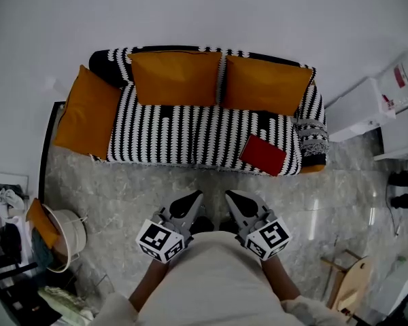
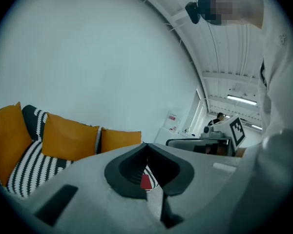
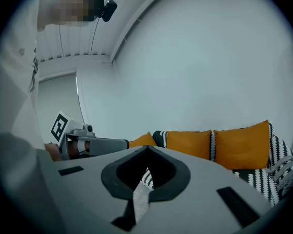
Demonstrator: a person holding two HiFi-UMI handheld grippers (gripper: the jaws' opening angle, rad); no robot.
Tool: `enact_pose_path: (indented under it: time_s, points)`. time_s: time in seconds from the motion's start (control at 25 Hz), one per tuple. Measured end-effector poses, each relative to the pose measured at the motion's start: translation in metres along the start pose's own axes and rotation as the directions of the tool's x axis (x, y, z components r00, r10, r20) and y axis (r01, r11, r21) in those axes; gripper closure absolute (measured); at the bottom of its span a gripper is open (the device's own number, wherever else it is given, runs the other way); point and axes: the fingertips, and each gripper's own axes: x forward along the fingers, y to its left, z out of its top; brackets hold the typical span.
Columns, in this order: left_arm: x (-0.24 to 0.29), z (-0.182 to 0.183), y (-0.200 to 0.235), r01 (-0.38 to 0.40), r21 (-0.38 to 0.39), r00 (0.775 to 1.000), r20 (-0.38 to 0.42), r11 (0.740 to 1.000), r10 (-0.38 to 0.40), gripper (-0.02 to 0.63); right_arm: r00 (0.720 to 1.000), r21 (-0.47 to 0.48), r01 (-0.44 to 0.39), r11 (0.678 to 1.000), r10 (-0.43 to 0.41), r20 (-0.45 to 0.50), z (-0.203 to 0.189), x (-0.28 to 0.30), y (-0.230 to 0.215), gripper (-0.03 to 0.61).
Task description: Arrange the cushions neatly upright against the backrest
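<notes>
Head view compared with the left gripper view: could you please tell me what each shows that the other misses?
Only the head view shows the marble floor and a white bucket left of the sofa. Only the left gripper view shows the ceiling lights and a distant person. Both show the striped sofa, its three orange cushions and the red cushion lying on the seat.

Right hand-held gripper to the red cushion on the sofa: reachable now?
Probably yes: the red cushion lies near the sofa's front edge, only floor between it and the right hand-held gripper, whose shut jaws must open first.
</notes>
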Motion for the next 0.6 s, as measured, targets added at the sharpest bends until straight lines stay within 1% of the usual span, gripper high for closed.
enact_pose_path:
  time_s: [0.2, 0.6]
  points:
    - [-0.002, -0.008, -0.005, 0.003, 0.004, 1.000, -0.016, 1.000, -0.003, 0.601, 1.000, -0.004, 0.008, 1.000, -0.008, -0.007, -0.008, -0.007, 0.003, 0.572]
    - [-0.003, -0.007, -0.010, 0.007, 0.013, 1.000, -0.012, 1.000, -0.007, 0.601, 1.000, -0.014, 0.008, 1.000, -0.008, 0.000, -0.006, -0.012, 0.005, 0.572]
